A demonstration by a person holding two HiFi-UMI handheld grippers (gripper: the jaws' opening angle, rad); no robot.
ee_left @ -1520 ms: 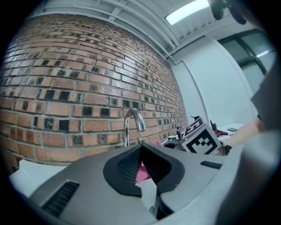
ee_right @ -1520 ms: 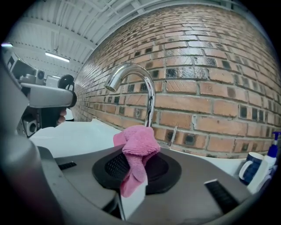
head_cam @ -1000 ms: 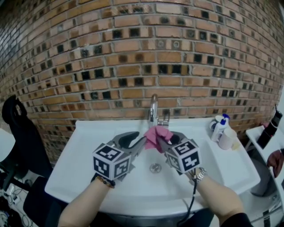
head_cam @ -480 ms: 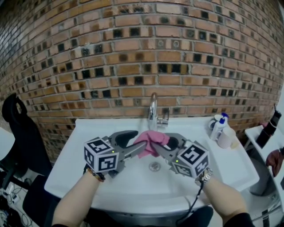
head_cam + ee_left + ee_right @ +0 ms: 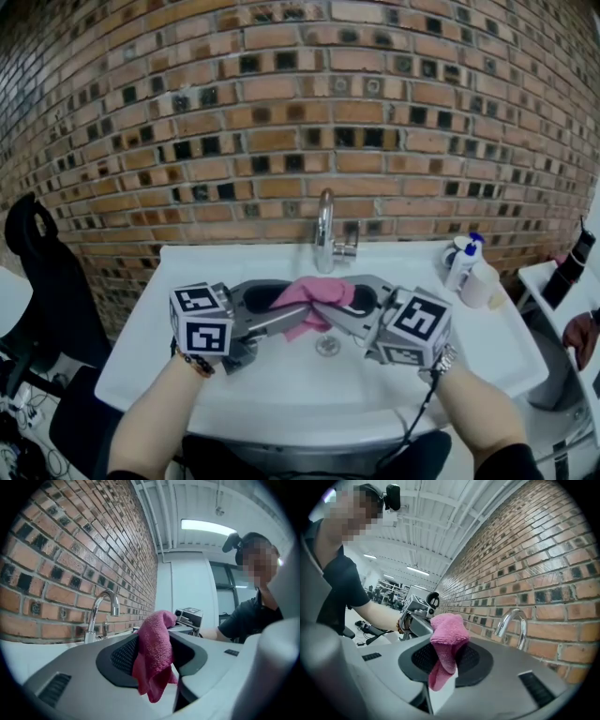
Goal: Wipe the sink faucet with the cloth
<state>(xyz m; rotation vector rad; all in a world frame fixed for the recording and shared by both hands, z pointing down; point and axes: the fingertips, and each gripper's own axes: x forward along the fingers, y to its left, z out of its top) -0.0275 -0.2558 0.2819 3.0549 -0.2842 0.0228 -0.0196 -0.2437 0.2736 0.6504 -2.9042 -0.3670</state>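
Currently, before the faucet (image 5: 324, 230), my right gripper (image 5: 330, 321) is clamping the cloth (image 5: 315, 294) while my left gripper's (image 5: 302, 326) jaws are closing around it.

A brick wall (image 5: 281, 112) is seen across the far side. At the far right, a white bottle with a blue cap (image 5: 461, 265) is stood just beside a pale container (image 5: 480, 286). A black chair (image 5: 42, 281) is seen at the left.
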